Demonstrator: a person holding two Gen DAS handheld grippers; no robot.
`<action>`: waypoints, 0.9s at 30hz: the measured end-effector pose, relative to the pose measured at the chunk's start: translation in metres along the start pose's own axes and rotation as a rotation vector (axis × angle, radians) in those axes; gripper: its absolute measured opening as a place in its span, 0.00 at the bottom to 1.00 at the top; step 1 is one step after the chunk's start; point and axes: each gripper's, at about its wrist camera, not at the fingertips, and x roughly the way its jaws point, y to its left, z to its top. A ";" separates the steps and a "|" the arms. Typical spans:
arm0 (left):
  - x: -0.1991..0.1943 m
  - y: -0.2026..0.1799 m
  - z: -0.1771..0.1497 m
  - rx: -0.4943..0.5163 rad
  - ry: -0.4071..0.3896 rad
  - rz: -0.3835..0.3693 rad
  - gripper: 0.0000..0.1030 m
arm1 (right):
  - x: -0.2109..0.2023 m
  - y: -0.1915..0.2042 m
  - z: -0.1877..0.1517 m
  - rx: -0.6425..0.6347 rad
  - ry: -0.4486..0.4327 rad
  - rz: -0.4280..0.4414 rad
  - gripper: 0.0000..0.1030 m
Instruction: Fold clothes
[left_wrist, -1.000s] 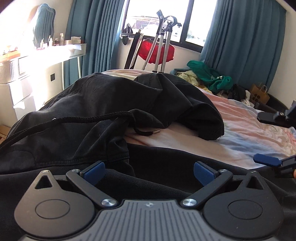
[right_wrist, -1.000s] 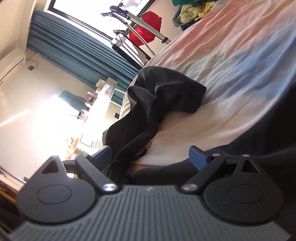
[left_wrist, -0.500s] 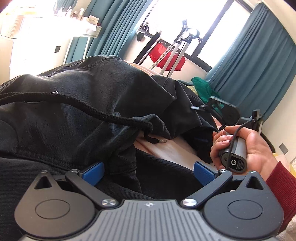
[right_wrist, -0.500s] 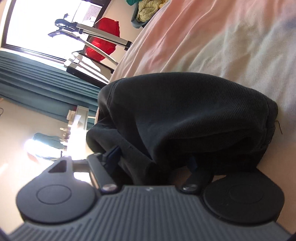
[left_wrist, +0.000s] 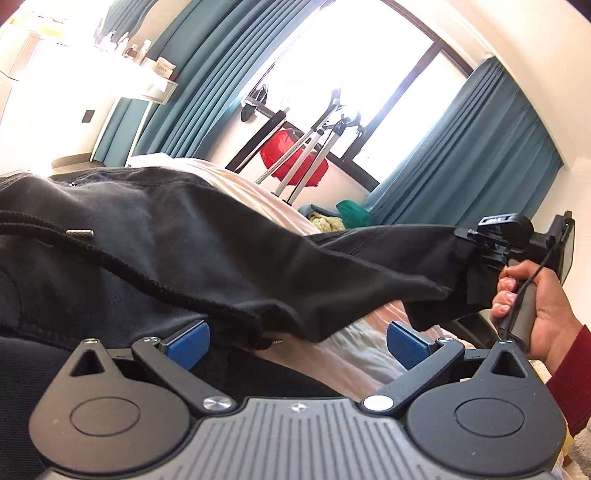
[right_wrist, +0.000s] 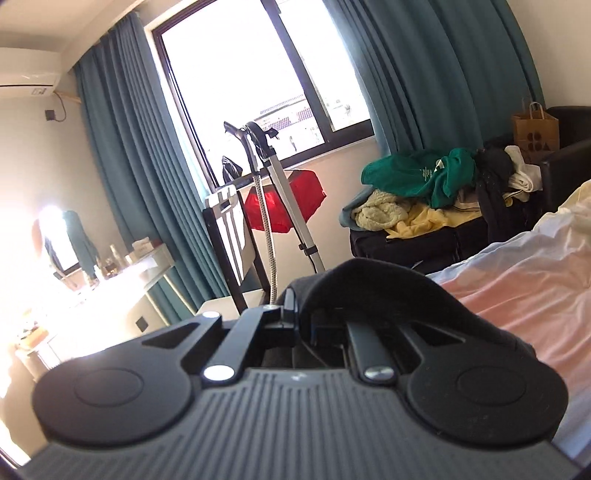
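A black hoodie with a braided drawstring lies on the bed. Its sleeve stretches to the right, lifted off the sheet. My right gripper is shut on the sleeve's end, held by a hand in a red sleeve. In the right wrist view the right gripper has its jaws together with black cloth bunched over them. My left gripper is open low over the hoodie, its blue pads wide apart, black cloth just ahead of them.
The bed has a pink and pale blue sheet. Beyond it stand a garment steamer with a red item, a chair piled with green and yellow clothes, teal curtains and a white dresser on the left.
My right gripper closed on the sleeve end and pulled it up and out to the right, off the bed. The left gripper stayed open and tilted upward.
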 end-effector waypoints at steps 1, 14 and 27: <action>-0.001 -0.001 0.001 0.002 -0.002 0.000 1.00 | -0.006 -0.010 -0.001 0.013 0.028 -0.008 0.09; 0.006 -0.010 -0.016 0.011 0.055 0.016 1.00 | -0.058 -0.143 -0.114 0.486 0.205 -0.009 0.12; 0.022 -0.016 -0.040 0.031 0.109 0.031 1.00 | -0.086 -0.201 -0.201 1.000 0.227 0.141 0.80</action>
